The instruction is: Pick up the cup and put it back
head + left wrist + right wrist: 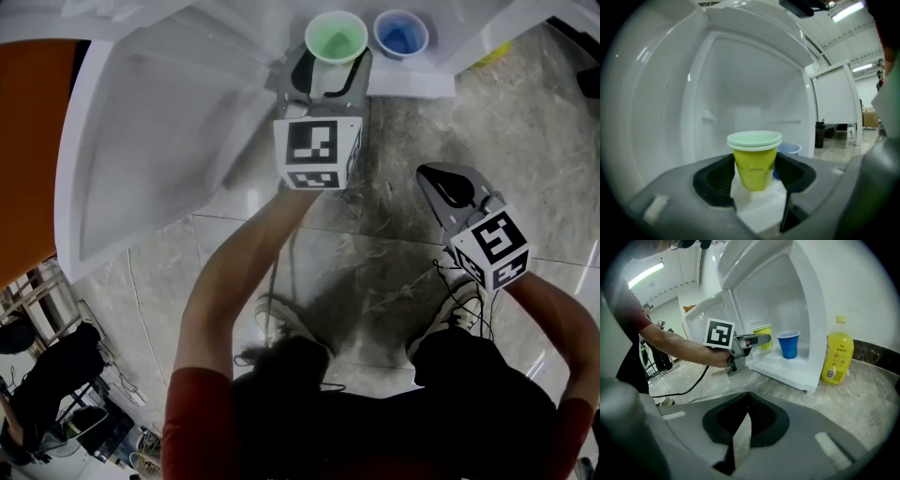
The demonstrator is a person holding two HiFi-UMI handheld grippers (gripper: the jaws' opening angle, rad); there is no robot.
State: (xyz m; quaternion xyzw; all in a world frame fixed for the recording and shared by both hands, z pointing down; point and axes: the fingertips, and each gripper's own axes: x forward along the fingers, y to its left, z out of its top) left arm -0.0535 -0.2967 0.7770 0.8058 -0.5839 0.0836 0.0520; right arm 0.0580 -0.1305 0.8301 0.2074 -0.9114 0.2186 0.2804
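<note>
My left gripper (328, 75) has its jaws wide but closed on the green cup (754, 161), one pad against each side. The cup's front wall is creased and its rim stands above the jaws. I cannot tell whether its base touches the white shelf (764, 206) below. A blue cup (790, 149) stands just beyond my right jaw. My right gripper (746, 397) has its jaws together on nothing, over the desk (862, 399), well apart from both cups.

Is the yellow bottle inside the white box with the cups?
No, the bottle stands outside the box, beside its wall on the counter.
</note>
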